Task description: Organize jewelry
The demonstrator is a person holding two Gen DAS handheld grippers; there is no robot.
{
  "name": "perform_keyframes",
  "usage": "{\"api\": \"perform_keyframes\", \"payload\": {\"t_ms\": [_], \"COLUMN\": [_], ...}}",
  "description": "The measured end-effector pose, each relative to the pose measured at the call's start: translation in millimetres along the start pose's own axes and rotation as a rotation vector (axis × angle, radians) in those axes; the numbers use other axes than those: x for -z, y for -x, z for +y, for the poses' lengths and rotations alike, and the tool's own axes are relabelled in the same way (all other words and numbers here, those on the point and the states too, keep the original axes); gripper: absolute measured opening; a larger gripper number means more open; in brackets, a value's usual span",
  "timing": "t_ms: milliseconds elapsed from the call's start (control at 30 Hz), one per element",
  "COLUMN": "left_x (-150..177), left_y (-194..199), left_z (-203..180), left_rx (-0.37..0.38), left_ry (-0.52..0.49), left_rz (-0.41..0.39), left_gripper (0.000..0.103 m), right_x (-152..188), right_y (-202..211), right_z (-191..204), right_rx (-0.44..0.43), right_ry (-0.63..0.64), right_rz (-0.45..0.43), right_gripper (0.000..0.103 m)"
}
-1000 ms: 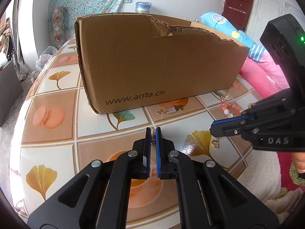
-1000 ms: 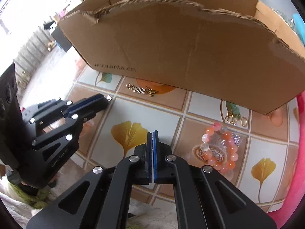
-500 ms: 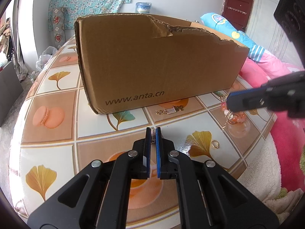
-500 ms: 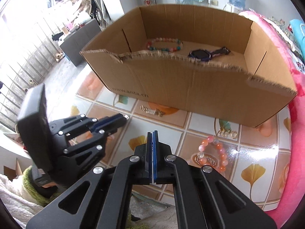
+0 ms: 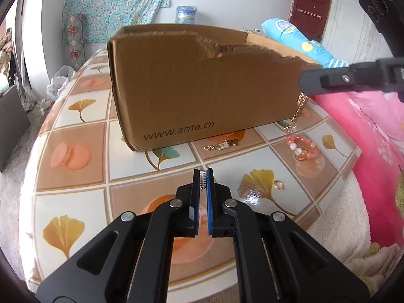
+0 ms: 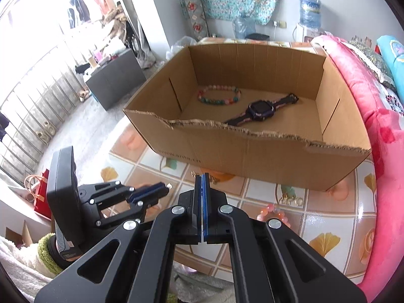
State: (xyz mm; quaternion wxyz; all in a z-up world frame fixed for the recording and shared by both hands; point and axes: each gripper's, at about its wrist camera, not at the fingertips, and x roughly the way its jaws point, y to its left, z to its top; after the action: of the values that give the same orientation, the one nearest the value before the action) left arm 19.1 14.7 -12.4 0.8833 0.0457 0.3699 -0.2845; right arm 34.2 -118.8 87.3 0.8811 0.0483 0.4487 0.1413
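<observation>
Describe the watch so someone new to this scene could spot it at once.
Start at the cardboard box on the tiled table. Inside it, on the floor toward the right, lies the watch. It is dark, with a square face and a flat strap, unlike the ring-shaped beaded bracelet beside it.

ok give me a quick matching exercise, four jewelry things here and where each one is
Things:
1. watch
2. orange bead bracelet
3. gold chain
4. small silver piece

Places:
A. hanging from the right tool
B. on the table, outside the box
C. pinched in the left tool
D. on the floor of the cardboard box

Pairs: 1-D, 2-B, 3-A, 4-C
</observation>
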Motion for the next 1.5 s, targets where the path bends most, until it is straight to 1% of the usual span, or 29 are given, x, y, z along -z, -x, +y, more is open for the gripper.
{"api": "perform_keyframes", "payload": {"t_ms": [167,267,400,500,567,600,667,700,767,800,867,900,1067,1133,1267,1333,1367,1400,1467,1500], "left_x": [-11.7,-27.2,-61.1,-90.7,-109.9,-124.8,-141.0,-151.3,-165.9,-173.7,-184.2,-186.9,-194.6,-192.4,-190.8,-192.6,-193.1,-193.7,-194.7,-193.9], "left_y": [21.7,42.3,74.5,85.8,86.8,81.6,70.4,60.1,35.5,17.5,-18.2,-30.4,-99.9,-112.6,-124.7,-127.6,-128.4,-127.0,-122.9,-120.1], "left_z": [-10.2,-17.9,-25.5,-28.1,-27.2,-27.4,-28.7,-29.3,-31.5,-33.4,-39.0,-41.4,-54.2,-54.3,-56.2,-56.6,-56.7,-56.7,-54.1,-51.3], "left_rx": [0.006,0.024,0.09,0.122,0.147,0.154,0.16,0.164,0.188,0.197,0.193,0.196,0.209,0.193,0.176,0.168,0.164,0.163,0.162,0.156], "left_ry": [-0.015,-0.028,-0.037,-0.058,-0.065,-0.067,-0.074,-0.074,-0.062,-0.052,-0.054,-0.055,-0.074,-0.077,-0.072,-0.075,-0.073,-0.067,-0.057,-0.052], "left_rz": [-0.041,-0.088,-0.168,-0.195,-0.194,-0.183,-0.162,-0.135,-0.065,-0.015,0.078,0.109,0.305,0.352,0.408,0.411,0.411,0.407,0.397,0.39], "left_gripper": [0.004,0.004,0.004,0.004,0.004,0.004,0.004,0.004,0.004,0.004,0.004,0.004,0.004,0.004,0.004,0.004,0.004,0.004,0.005,0.005], "right_x": [-11.3,-25.3,-50.2,-68.4,-83.0,-90.8,-99.8,-102.5,-109.0,-111.7,-116.9,-119.9,-126.8,-128.2,-128.5,-128.0,-127.7,-127.9,-127.7,-127.5], "right_y": [21.3,37.7,58.1,62.0,57.0,50.9,38.7,32.6,14.9,7.3,-10.2,-21.7,-59.8,-68.8,-82.8,-83.9,-81.5,-78.5,-70.4,-65.3], "right_z": [3.5,3.9,-4.1,-16.4,-31.6,-41.9,-56.7,-62.4,-78.4,-84.5,-96.9,-103.8,-119.9,-122.7,-126.9,-130.6,-132.4,-134.8,-136.3,-137.4], "right_rx": [-0.031,-0.048,-0.088,-0.097,-0.104,-0.111,-0.114,-0.118,-0.119,-0.11,-0.078,-0.068,0.002,0.026,0.077,0.073,0.072,0.067,0.061,0.053], "right_ry": [0.042,0.072,0.102,0.106,0.096,0.087,0.074,0.069,0.049,0.051,0.063,0.07,0.12,0.144,0.177,0.167,0.157,0.148,0.135,0.128], "right_rz": [-0.081,-0.138,-0.211,-0.229,-0.216,-0.197,-0.159,-0.138,-0.08,-0.059,-0.015,0.017,0.114,0.129,0.153,0.15,0.144,0.133,0.107,0.092], "right_gripper": [0.001,0.001,0.001,0.001,0.001,0.001,0.001,0.001,0.001,0.001,0.001,0.001,0.001,0.001,0.003,0.007,0.013,0.016,0.016,0.02]}}
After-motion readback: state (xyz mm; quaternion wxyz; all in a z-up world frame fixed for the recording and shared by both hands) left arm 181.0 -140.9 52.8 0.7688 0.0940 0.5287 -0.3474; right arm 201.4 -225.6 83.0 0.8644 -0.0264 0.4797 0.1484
